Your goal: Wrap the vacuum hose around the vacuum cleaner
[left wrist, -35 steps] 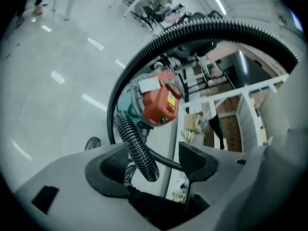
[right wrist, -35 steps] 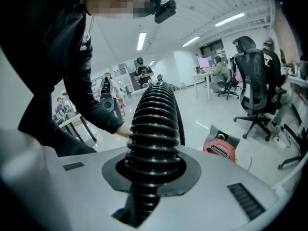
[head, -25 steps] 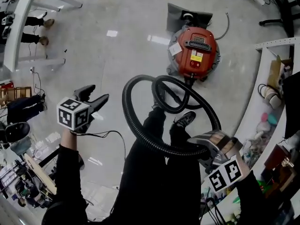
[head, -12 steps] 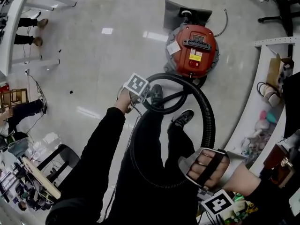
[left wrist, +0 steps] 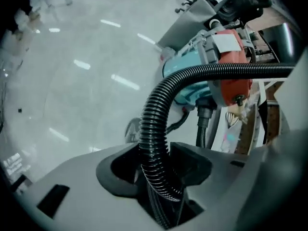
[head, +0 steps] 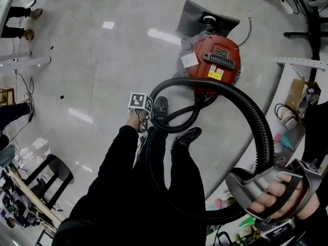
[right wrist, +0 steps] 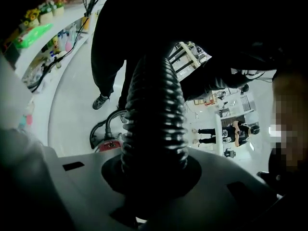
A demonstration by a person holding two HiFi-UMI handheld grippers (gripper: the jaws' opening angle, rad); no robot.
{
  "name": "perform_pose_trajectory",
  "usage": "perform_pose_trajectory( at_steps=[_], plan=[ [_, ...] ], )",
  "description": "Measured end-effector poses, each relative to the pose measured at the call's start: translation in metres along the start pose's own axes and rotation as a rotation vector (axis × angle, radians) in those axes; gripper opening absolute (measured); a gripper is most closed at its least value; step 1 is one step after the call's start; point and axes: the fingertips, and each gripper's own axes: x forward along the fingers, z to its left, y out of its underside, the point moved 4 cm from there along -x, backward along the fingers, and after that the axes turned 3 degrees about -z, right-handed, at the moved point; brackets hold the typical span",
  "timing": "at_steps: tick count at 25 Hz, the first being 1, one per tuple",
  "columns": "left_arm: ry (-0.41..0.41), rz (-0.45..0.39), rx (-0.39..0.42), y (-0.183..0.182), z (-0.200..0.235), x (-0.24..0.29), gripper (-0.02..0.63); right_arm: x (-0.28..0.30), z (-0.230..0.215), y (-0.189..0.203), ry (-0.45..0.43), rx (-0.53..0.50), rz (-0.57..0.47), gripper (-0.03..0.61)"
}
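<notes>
Above pale floor (head: 102,60), right tongs (right wrist: 154,171) clamp the vacuum hose (head: 258,123); left tongs (left wrist: 161,166), just closing, straddle it.

Red vacuum cleaner (head: 212,60) with a black ribbed hose (head: 254,118) — pale grey floor (head: 97,70), black-and-white marker cube (head: 139,101).

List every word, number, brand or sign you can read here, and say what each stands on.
Nothing here can be read as text.
On the red vacuum cleaner, the white label: print too small to read.
Below the black grille, the yellow label: too blurred to read.
Above that grille, the small plate: unreadable.
On the marker cube: a black-and-white square pattern, no letters.
</notes>
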Motion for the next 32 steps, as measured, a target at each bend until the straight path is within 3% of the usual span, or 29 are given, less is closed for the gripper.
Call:
perform_pose_trajectory(
  at_steps=[2,4,6,8,12,15,19,21,23,24,26,28,30,32],
  plan=[
    [0.069,-0.235,-0.044,-0.021,0.004,-0.019,0.206,0.001,-0.009,0.03,0.037,-0.055,0.058,0.086],
    [0.205,-0.479,-0.119,-0.038,0.001,-0.046,0.197,0.001,-0.004,0.063,0.04,-0.082,0.111,0.086],
    [0.269,-0.588,-0.159,-0.044,-0.003,-0.062,0.195,0.004,0.017,0.092,0.017,-0.071,0.135,0.086],
    [0.249,-0.591,-0.161,-0.042,-0.006,-0.065,0.195,0.011,0.042,0.122,-0.009,-0.059,0.163,0.087],
    [0.19,-0.504,-0.191,-0.017,0.0,-0.052,0.196,0.037,0.093,0.172,-0.084,-0.02,0.213,0.091],
    [0.22,-0.425,-0.26,0.001,0.01,-0.035,0.196,0.057,0.126,0.201,-0.141,0.019,0.218,0.095],
    [0.271,-0.353,-0.339,-0.012,0.012,-0.005,0.262,0.061,0.118,0.194,-0.104,-0.036,0.186,0.094],
    [0.27,-0.324,-0.376,-0.026,0.018,0.011,0.278,0.061,0.11,0.192,-0.08,-0.081,0.173,0.094],
    [0.33,-0.313,-0.4,-0.04,0.018,0.016,0.273,0.061,0.106,0.202,-0.073,-0.119,0.179,0.095],
    [0.38,-0.325,-0.386,-0.049,0.014,0.012,0.215,0.063,0.105,0.21,-0.073,-0.139,0.188,0.095],
    [0.459,-0.368,-0.315,-0.064,0.002,-0.002,0.209,0.066,0.1,0.221,-0.066,-0.174,0.202,0.095],
    [0.508,-0.471,-0.258,-0.071,-0.006,-0.023,0.195,0.07,0.09,0.225,-0.045,-0.187,0.205,0.095],
    [0.58,-0.626,-0.26,-0.072,-0.013,-0.048,0.193,0.076,0.081,0.23,-0.026,-0.192,0.209,0.097],
    [0.625,-0.71,-0.289,-0.07,-0.02,-0.06,0.193,0.083,0.077,0.237,-0.022,-0.193,0.223,0.097]
  ],
)
